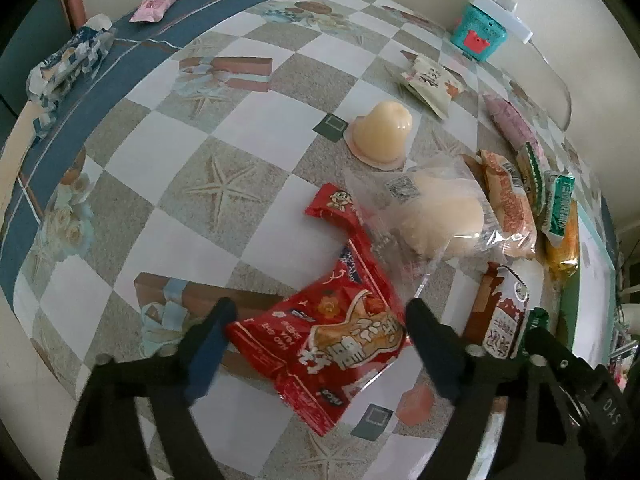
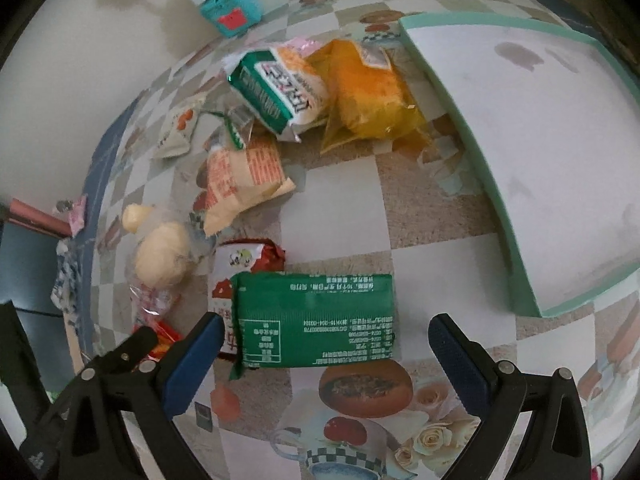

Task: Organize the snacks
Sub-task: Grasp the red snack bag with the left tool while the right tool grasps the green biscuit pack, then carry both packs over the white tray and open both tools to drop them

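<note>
Item: red packet (image 1: 320,344). Lies flat on the desk (image 1: 168,128), directly under the left gripper (image 1: 316,334). The blue pads sit one at each side of the packet's lower half, close to its edges; whether they press it cannot be told, and the packet looks unsqueezed. The gripper stands fairly wide, packet between the fingers. Long axis runs on a diagonal, from the packet's top near the clear bag (image 1: 436,208) down toward the camera, so the fingers span it across its width. Judged step: a pinch across the width, then a lift.

Item: green packet (image 2: 316,320). Flat on the desk, below the right gripper (image 2: 326,344). Long axis runs side to side in the right wrist view, in line with the gap between the fingers. Left pad is just beside the packet's left end; right pad stands apart from its right end. Gripper wide, nothing held. A closing move would take the packet end to end, which may buckle it.

Nearer hand: left for the red packet, right for the green one.

Container: white tray (image 2: 520,152) with a teal rim, beyond and to the right of the green packet. Its visible inside holds no snacks.

Loose stock, on the desk, not in the tray: orange packet (image 2: 368,96), green-and-white packet (image 2: 280,88), jelly cup (image 1: 380,132), pink packet (image 1: 154,6) near the far edge.
</note>
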`<control>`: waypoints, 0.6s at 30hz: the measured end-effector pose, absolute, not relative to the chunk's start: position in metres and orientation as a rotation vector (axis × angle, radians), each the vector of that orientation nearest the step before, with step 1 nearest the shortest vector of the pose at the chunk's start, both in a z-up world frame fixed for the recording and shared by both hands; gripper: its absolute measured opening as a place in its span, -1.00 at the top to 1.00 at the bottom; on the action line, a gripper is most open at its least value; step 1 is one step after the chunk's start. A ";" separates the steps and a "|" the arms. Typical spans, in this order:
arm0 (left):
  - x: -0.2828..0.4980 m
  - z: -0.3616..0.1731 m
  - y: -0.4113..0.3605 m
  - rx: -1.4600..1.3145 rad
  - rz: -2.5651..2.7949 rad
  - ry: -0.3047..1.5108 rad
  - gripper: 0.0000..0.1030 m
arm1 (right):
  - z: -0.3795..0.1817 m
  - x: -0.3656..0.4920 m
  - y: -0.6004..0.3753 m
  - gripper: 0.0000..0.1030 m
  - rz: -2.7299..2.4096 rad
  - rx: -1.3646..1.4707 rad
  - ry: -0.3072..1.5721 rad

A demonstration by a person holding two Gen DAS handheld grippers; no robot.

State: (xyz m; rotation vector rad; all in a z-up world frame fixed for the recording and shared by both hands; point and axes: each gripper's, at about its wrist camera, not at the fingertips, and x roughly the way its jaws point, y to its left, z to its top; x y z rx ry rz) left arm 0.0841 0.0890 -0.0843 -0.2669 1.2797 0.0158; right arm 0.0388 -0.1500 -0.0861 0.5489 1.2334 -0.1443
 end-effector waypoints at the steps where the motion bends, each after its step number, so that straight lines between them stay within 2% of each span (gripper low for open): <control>1: 0.084 -0.084 0.089 -0.268 0.014 1.278 -0.56 | -0.084 0.039 -0.149 -0.97 -0.138 0.543 1.225; 2: 0.081 -0.083 0.090 -0.267 0.012 1.273 -0.42 | -0.083 0.040 -0.148 -0.93 -0.133 0.539 1.223; 4: 0.081 -0.080 0.089 -0.264 0.013 1.267 -0.36 | -0.083 0.041 -0.146 -0.62 -0.122 0.538 1.224; 6: 0.080 -0.080 0.088 -0.261 0.013 1.264 -0.32 | -0.087 0.042 -0.145 -0.42 -0.112 0.546 1.234; 18: 0.063 -0.067 0.092 -0.274 0.023 1.246 -0.27 | -0.068 0.022 -0.157 -0.37 -0.085 0.571 1.193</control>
